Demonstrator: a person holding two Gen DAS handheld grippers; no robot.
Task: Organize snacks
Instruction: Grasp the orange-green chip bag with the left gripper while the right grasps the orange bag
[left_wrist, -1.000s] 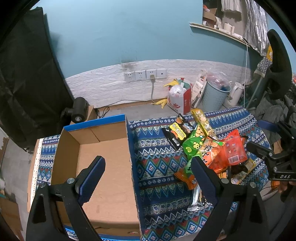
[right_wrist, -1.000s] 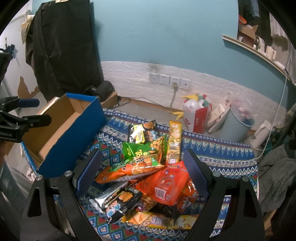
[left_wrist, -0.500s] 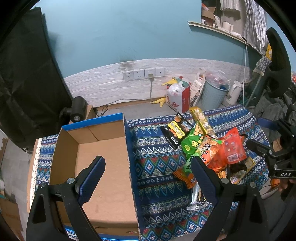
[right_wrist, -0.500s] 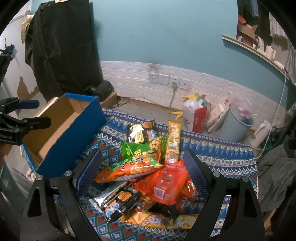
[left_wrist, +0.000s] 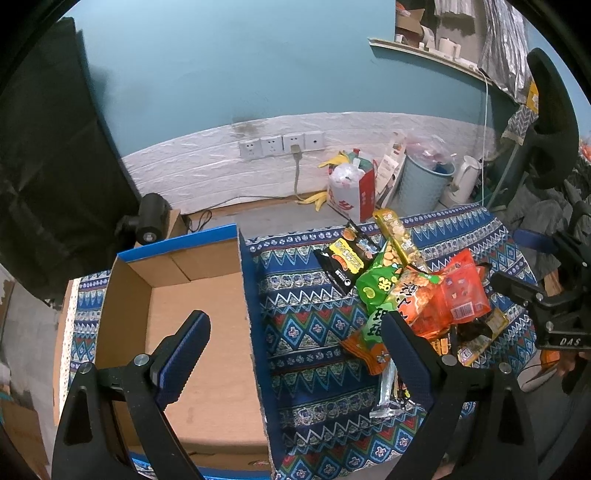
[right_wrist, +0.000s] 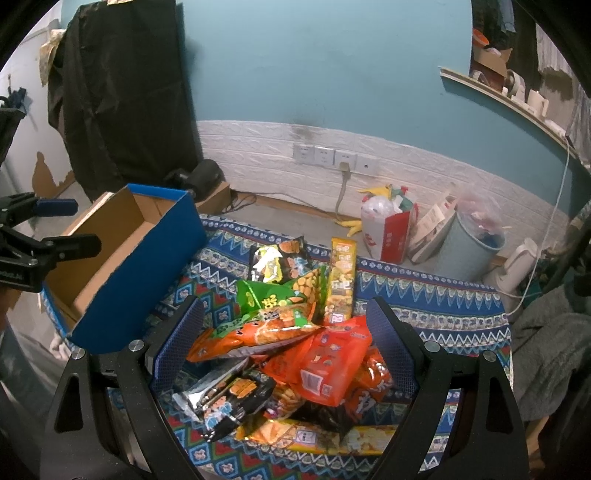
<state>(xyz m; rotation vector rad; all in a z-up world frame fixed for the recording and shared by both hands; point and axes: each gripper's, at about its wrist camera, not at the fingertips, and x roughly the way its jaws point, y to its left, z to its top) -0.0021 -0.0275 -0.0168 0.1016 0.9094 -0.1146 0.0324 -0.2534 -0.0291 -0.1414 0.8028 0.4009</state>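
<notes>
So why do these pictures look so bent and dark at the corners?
Left wrist view: fisheye lens bows the white brick wall strip and blackens corners. Right wrist view: same curving; the silver foil snack packet shows glare, while the open right claw stays sharp.

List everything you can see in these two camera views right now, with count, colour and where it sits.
cardboard box: one, blue outside, brown inside, nothing in it, left on the cloth
patterned cloth: one, blue, red and white, under box and snacks
snack packets: a heap, exact count unclear, orange, green, black, yellow, silver, on the cloth right of the box
wall sockets: four, white, on the brick-pattern strip
red-and-white bag: one, on the floor behind the cloth
bin: one, pale blue, right of that bag
kettle: one, white, beside the bin
left gripper: open, above the box's right wall
right gripper: open, over the heap
</notes>
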